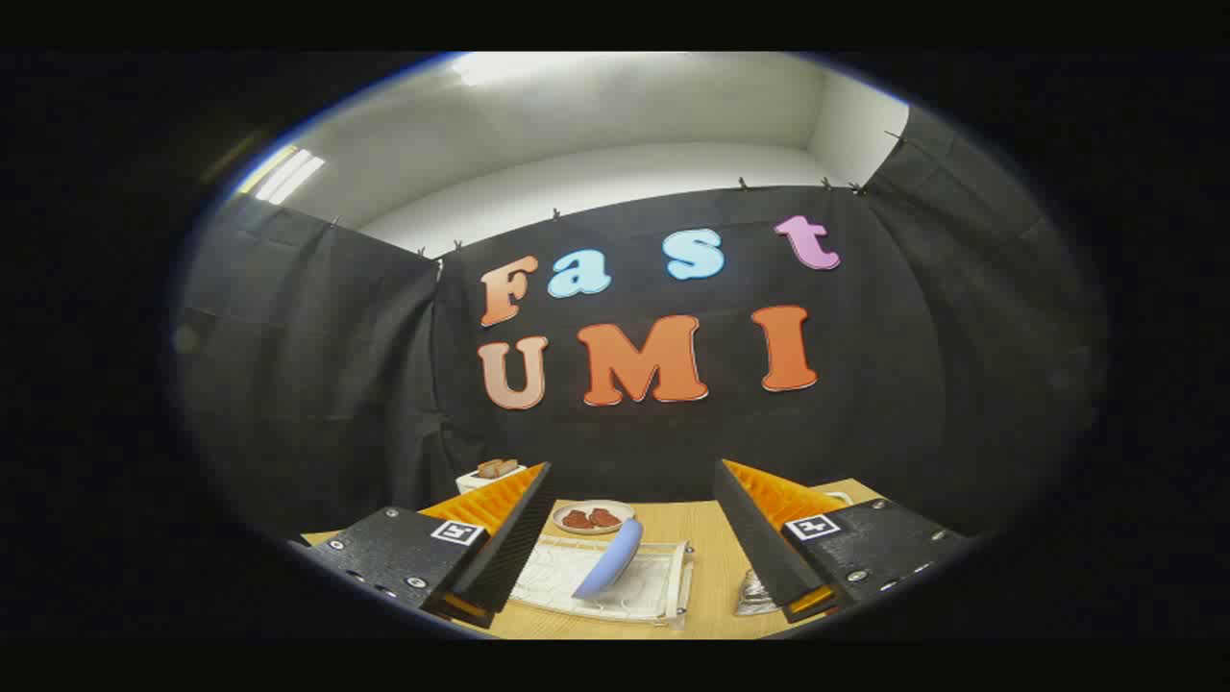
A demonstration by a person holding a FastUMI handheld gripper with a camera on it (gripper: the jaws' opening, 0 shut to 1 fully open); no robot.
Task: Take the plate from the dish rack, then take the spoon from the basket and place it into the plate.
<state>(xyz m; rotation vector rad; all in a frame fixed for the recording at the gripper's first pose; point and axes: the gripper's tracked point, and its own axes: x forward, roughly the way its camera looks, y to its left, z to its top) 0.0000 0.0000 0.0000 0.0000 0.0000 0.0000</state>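
A pale blue plate [609,560] stands tilted on edge in a white wire dish rack [663,582] on the wooden table [709,567]. My gripper [634,524] hangs above the table with its fingers wide apart and nothing between them. The plate and rack lie between and below the fingers, some way off. A shiny metal thing [754,594] peeks out beside the right finger [759,538]; what it is I cannot tell.
A small white plate [594,517] with reddish food sits beyond the rack. A white container [488,474] holding brown pieces stands behind the left finger [500,538]. A white rim [838,498] shows behind the right finger. Black cloth walls close the booth at the back and sides.
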